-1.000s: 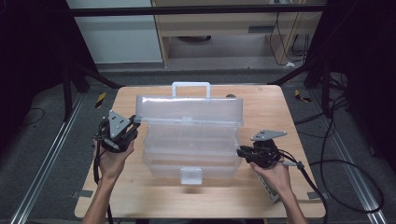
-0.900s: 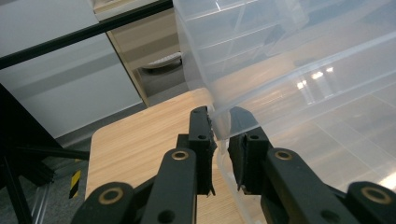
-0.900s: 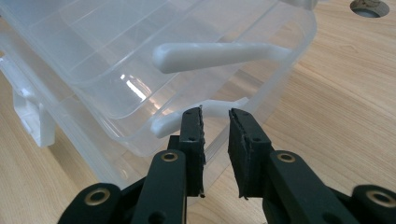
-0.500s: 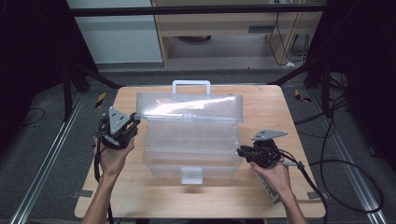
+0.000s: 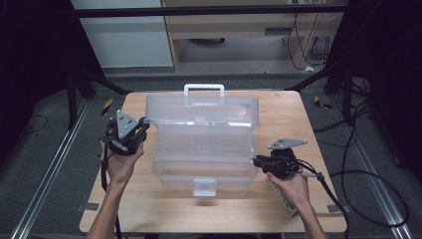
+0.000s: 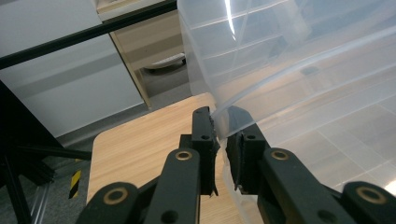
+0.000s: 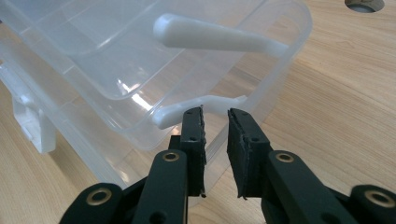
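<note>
High view: left claw (image 5: pixel 141 130) closing onto the box lid (image 5: pixel 201 110), right claw (image 5: pixel 259 162) released.

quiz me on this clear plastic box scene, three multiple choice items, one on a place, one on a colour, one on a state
1. Where is the left gripper?
A. at the left end of the raised lid
B. on the front latch
C. on the floor

2. What colour is the handle on the clear box?
A. red
B. white
C. black

3. How does the lid stand?
A. shut and latched
B. taken off and lying on the table
C. open, raised at the back

Key: 1 A, the left gripper view has the lid's edge between that gripper's jaws; 2 B, the high view shows a white handle on the lid's far edge; 3 C, the lid stands up behind the open compartments, and the latch hangs free in front.
</note>
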A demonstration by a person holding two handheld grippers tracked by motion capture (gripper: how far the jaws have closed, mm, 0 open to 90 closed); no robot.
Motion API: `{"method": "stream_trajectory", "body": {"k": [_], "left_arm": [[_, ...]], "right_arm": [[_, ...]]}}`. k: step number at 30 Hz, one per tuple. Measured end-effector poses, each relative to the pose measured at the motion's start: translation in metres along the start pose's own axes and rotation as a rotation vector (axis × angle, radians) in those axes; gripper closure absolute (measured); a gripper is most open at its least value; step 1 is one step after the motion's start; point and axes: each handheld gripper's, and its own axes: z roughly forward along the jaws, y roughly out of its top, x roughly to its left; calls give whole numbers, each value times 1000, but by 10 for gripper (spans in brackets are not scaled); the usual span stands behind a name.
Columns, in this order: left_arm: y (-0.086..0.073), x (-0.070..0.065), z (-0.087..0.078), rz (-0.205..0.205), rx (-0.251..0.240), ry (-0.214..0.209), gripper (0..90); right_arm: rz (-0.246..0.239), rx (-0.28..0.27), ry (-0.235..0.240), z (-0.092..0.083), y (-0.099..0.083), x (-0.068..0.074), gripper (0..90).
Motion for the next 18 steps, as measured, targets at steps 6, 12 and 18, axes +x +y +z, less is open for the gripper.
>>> {"method": "stream_trajectory", "body": {"k": [6,12,18], "left_arm": [[2,2,3,-7,-3,3,820],[5,4,6,-7,-2,6,828],[8,5,8,-4,0,15,836]], "right_arm": [[0,0,0,0,0,0,763],[-4,3,-3,0,0,0,763],[-4,3,-4,0,0,0,763]]}}
